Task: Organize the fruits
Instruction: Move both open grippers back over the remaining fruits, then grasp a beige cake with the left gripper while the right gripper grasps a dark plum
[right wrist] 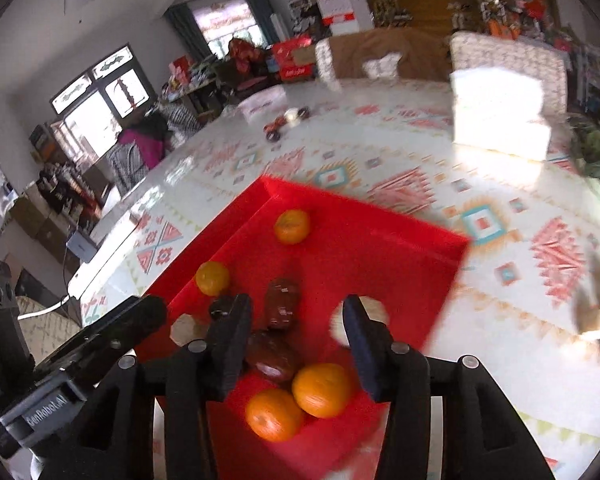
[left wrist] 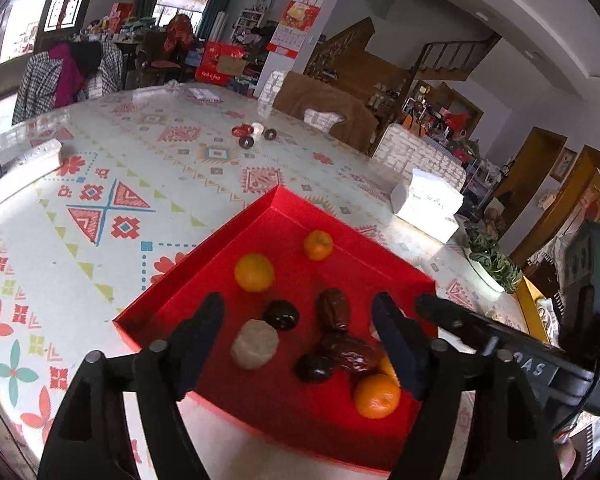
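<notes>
A red tray (left wrist: 220,240) (right wrist: 420,240) sits on the patterned table. It holds several oranges (left wrist: 254,272) (right wrist: 322,389), brown dates (left wrist: 333,309) (right wrist: 282,302), dark round fruits (left wrist: 281,314) and a pale round piece (left wrist: 255,343). My left gripper (left wrist: 300,320) is open and empty above the tray's near part. My right gripper (right wrist: 296,320) is open and empty above the tray, over the dates and two oranges. The right gripper's body (left wrist: 500,344) shows at the right of the left wrist view.
A small cluster of red and dark fruits (left wrist: 254,133) (right wrist: 284,122) lies far across the table. A white tissue pack (left wrist: 428,204) (right wrist: 500,116) stands beyond the tray at the right. A potted plant (left wrist: 492,260) is at the table's right edge. Chairs stand around the far side.
</notes>
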### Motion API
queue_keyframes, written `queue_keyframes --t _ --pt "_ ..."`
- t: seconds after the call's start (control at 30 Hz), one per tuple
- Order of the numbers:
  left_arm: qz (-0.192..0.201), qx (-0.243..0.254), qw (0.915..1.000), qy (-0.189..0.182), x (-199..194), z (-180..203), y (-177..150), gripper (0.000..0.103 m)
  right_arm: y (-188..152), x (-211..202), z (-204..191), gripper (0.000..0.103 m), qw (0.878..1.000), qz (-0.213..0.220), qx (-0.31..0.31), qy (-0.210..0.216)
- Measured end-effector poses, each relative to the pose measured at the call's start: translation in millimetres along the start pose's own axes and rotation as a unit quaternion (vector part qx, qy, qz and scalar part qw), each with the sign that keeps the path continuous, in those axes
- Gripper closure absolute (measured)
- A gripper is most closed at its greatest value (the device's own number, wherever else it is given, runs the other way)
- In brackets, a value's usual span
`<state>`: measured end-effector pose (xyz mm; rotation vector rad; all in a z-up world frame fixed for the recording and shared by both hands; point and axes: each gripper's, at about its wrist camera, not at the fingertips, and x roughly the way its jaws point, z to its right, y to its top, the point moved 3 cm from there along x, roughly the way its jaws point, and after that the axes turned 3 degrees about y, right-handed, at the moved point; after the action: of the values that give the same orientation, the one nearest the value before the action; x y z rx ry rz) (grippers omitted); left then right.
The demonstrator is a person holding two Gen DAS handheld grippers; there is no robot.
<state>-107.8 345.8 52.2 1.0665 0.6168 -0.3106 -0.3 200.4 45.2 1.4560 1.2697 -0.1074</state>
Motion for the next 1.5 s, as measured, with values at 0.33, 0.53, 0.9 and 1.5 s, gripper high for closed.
queue_keyframes --t 0.33,0.53,0.9,1.5 --pt "0.015 0.032 0.9989 -0.031 -31 45 -6 0.021 -15 -97 86 0.019 0.995 0.052 0.03 -0.086" --pt "-0.01 0.067 0.9956 -0.065 -22 93 -23 0.021 -30 -150 167 0.019 0.981 0.058 0.091 -0.162" --pt "-0.072 0.103 0.9863 -0.107 14 159 -52 0.021 -50 -123 207 0.052 0.977 0.01 0.069 -0.201" --pt "-0.159 0.148 0.9693 -0.116 115 241 -62 0.021 -55 -100 217 0.069 0.984 0.009 0.093 -0.149"
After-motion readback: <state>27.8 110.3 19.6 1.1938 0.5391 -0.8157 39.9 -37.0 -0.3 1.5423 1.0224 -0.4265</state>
